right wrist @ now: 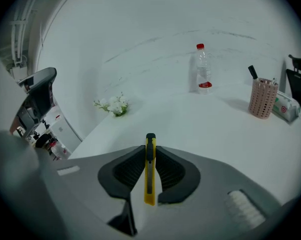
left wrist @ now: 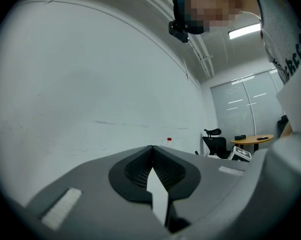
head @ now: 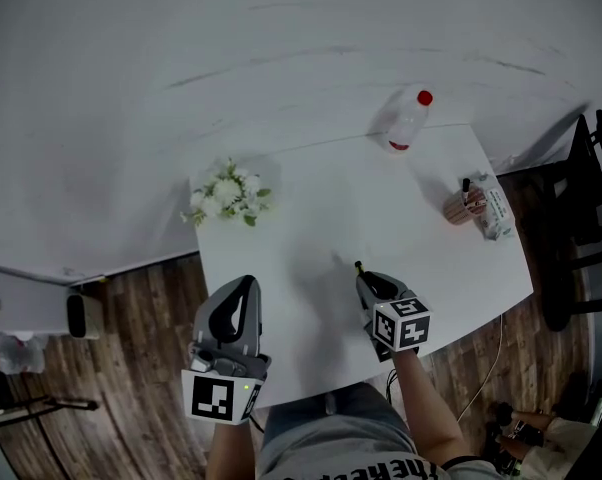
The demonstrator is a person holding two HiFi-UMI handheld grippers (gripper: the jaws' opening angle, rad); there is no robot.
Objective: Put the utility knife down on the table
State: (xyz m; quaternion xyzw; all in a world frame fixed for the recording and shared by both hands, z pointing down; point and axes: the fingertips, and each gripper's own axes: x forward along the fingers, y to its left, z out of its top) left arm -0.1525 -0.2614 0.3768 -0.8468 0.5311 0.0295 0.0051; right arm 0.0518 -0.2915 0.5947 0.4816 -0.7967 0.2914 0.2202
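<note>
A yellow utility knife [right wrist: 149, 169] with a black slider stands clamped between the jaws of my right gripper [right wrist: 149, 151], its tip pointing forward over the white table [right wrist: 200, 129]. In the head view the right gripper [head: 366, 276] hovers over the table's near part, and the knife's tip [head: 359, 265] pokes out ahead of it. My left gripper [head: 243, 290] sits at the table's near left corner. Its jaws are pressed together with nothing between them [left wrist: 151, 154].
A clear bottle [head: 407, 121] with a red cap stands at the table's far edge. A pink pen holder [head: 465, 206] and a white packet [head: 493, 211] sit at the right. White flowers [head: 227, 195] lie at the far left corner. A black chair [head: 581, 178] stands beyond the right edge.
</note>
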